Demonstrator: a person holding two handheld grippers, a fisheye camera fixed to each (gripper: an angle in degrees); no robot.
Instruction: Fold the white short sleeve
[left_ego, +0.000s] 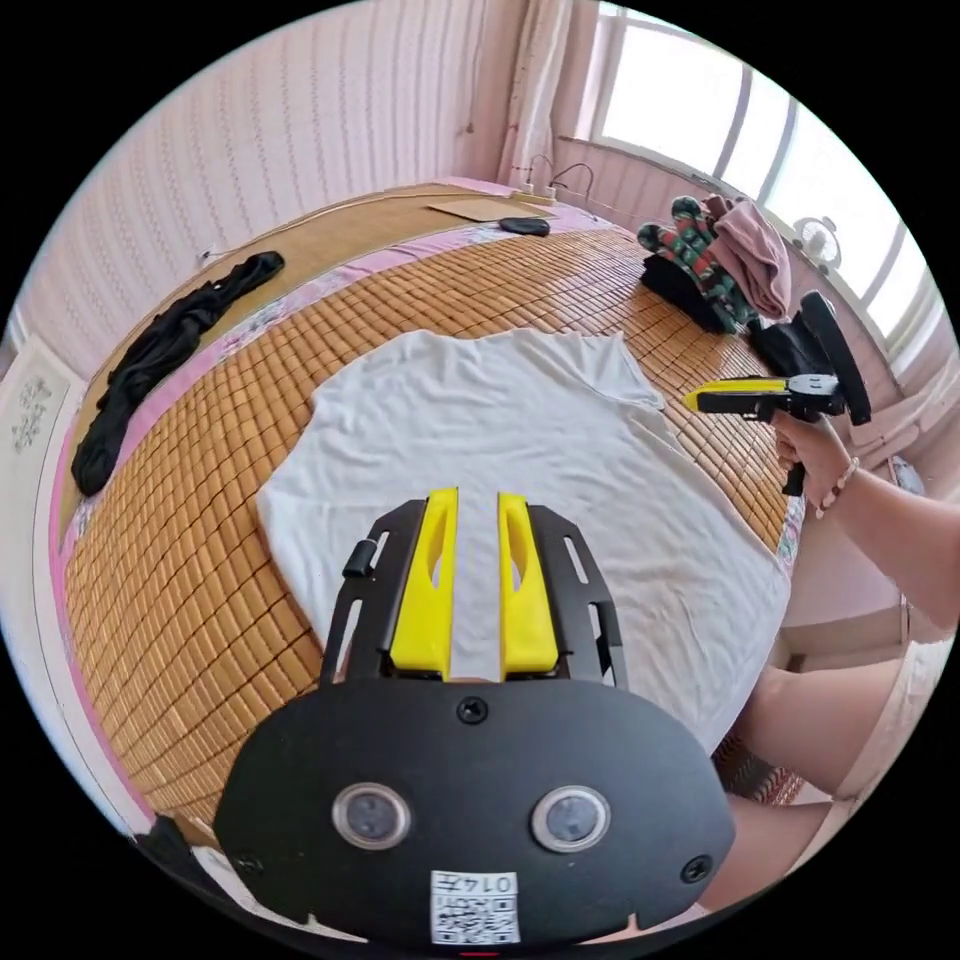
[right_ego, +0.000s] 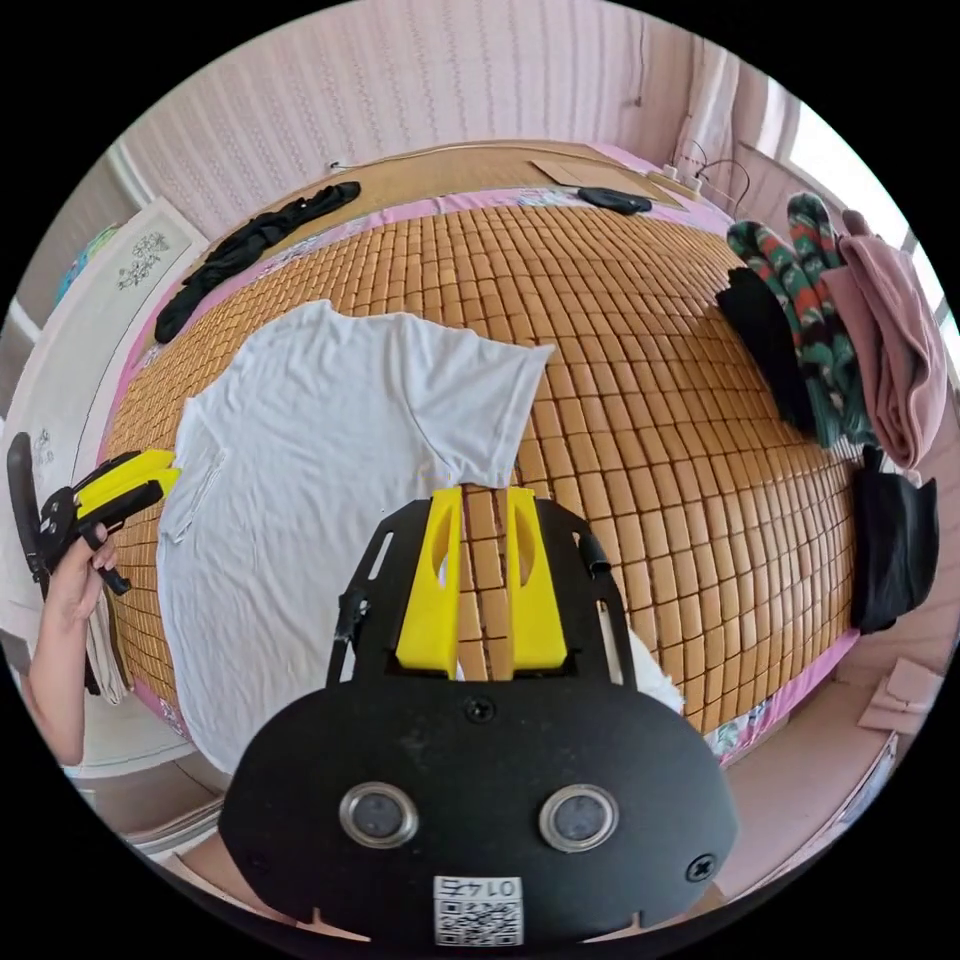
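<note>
One white short sleeve (left_ego: 500, 450) spread flat on bamboo mat (left_ego: 190, 560), both grippers slightly parted, empty.

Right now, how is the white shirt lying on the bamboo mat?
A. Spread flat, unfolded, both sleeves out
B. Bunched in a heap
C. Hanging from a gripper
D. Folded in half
A. The white shirt lies spread flat on the bamboo mat with both sleeves out, and the left gripper and right gripper are open above it, holding nothing.
</note>
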